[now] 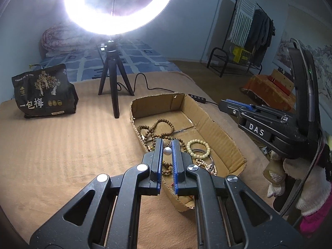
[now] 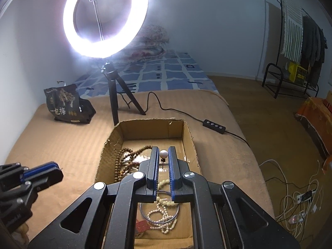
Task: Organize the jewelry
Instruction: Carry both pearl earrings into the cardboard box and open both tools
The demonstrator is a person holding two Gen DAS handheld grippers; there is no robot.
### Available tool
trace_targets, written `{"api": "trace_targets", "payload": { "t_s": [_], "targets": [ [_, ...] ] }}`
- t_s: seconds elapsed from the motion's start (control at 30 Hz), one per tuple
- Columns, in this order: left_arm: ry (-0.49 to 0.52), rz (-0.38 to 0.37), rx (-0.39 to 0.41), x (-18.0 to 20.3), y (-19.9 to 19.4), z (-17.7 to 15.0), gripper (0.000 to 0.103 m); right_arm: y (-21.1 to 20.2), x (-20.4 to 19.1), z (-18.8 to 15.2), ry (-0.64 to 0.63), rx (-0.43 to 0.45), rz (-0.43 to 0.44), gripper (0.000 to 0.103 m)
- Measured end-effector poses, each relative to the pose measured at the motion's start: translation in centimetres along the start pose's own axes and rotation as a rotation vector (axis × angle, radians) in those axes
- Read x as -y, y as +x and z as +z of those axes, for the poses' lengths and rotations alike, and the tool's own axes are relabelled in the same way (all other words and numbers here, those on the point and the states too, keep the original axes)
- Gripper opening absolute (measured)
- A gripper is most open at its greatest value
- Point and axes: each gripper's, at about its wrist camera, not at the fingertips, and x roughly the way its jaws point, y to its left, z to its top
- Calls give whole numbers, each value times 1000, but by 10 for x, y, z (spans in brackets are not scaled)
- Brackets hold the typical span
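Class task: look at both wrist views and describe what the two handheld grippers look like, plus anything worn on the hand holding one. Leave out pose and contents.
Both the left gripper and right gripper are matte black with linked arms, silver pivot bolts and blue ribbed pads. The right one carries white DAS lettering and a dark cable. A cream fuzzy glove and pink sleeve show.

one cardboard box point(image 2: 187, 133), one ring light point(image 2: 105, 18), one black snack bag point(image 1: 44, 92), two claws
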Motion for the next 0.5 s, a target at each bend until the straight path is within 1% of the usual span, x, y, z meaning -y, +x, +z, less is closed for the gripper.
{"api": "trace_targets", "payload": {
  "t_s": [0.2,0.5],
  "targets": [
    [-3,-19,-16,9,16,3,6,15,6,0,1,-20,-9,7],
    [5,-23,-37,19,34,1,6,30,9,3,8,-41,8,7]
  ]
}}
